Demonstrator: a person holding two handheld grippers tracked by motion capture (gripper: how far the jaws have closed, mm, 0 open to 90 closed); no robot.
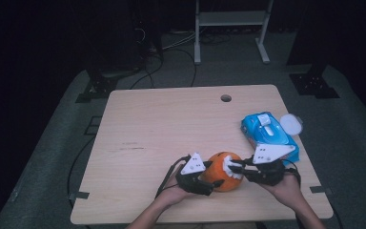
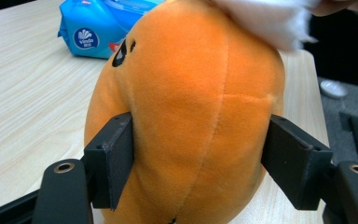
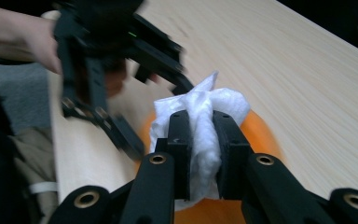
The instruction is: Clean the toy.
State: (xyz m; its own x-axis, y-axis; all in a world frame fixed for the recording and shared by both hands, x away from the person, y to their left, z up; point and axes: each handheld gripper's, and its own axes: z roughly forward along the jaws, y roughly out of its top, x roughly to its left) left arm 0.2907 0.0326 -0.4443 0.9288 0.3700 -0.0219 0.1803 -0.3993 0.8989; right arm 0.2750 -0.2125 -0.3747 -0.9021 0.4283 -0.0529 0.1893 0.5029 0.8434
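An orange plush toy (image 1: 219,177) stands near the table's front edge. My left gripper (image 1: 213,183) comes at it from the left, and in the left gripper view both black pads press into the sides of the plush (image 2: 191,107), so the left gripper (image 2: 198,140) is shut on it. My right gripper (image 1: 234,168) reaches in from the right, shut on a crumpled white wipe (image 1: 229,165). In the right gripper view the wipe (image 3: 205,105) is pinched between the jaws of the right gripper (image 3: 200,122) and rests on top of the plush (image 3: 261,133).
A blue pack of wet wipes (image 1: 268,134) lies at the table's right edge, with a white round lid (image 1: 291,124) beside it. The wooden table (image 1: 162,124) has a cable hole (image 1: 226,98) at the back. A metal stand (image 1: 231,19) rises behind the table.
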